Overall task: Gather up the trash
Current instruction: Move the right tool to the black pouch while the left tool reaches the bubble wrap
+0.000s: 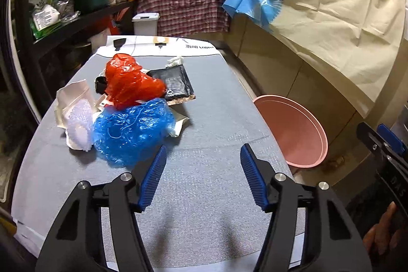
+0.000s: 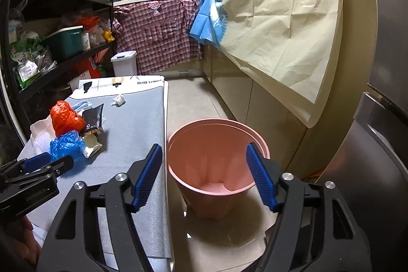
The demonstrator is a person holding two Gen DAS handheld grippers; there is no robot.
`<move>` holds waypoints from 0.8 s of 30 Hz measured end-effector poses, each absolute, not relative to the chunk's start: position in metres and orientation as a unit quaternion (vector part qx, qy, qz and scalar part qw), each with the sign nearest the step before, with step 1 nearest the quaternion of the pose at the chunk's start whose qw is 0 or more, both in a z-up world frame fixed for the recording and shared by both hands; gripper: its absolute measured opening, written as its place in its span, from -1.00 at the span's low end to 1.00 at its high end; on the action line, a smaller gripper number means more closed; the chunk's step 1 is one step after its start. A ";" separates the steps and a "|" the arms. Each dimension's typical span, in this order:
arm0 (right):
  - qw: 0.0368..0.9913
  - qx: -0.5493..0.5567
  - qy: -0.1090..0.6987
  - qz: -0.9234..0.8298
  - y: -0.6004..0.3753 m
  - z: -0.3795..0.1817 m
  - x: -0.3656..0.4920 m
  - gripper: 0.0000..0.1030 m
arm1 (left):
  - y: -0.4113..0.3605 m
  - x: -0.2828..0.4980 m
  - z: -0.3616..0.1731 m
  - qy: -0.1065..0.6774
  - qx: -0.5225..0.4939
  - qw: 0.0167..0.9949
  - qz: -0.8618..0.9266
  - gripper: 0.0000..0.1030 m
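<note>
Hovering with jaws spread and empty, left gripper (image 1: 202, 177) faces the crumpled blue plastic bag (image 1: 132, 130) heaped with other trash near the grey table's (image 1: 216, 98) left edge, while right gripper (image 2: 204, 176), likewise released, waits over the pink plastic bucket (image 2: 216, 170) beside its right edge.

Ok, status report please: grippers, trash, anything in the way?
Left gripper open, empty, over table. Right gripper open, empty, above pink bin. Trash pile untouched on table. Path clear.
</note>
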State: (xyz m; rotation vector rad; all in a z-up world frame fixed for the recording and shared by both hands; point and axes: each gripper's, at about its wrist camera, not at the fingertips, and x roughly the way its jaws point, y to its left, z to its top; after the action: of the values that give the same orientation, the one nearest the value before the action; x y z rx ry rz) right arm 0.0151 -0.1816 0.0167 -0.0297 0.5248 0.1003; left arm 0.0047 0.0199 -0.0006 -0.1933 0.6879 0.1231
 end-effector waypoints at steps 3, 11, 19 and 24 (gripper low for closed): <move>0.962 0.002 0.263 0.066 -0.180 0.017 0.020 0.21 | 0.025 0.006 0.000 0.337 -0.103 0.934 0.062 0.12; 0.957 -0.001 0.269 0.107 -0.158 0.014 0.041 0.21 | 0.045 0.010 0.001 0.332 -0.121 0.932 0.087 0.11; 0.942 0.007 0.283 0.180 -0.116 0.008 0.070 -0.16 | 0.070 0.014 -0.002 0.318 -0.125 0.930 0.138 0.11; 0.928 0.023 0.296 0.226 -0.082 0.001 0.093 -0.32 | 0.094 0.005 0.007 0.278 -0.117 0.932 0.200 0.10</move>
State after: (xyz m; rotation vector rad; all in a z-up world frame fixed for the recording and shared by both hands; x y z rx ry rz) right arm 0.0927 -0.0821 0.0010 0.0467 0.6058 0.4630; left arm 0.0054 0.0945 0.0070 -0.2386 0.5694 0.4103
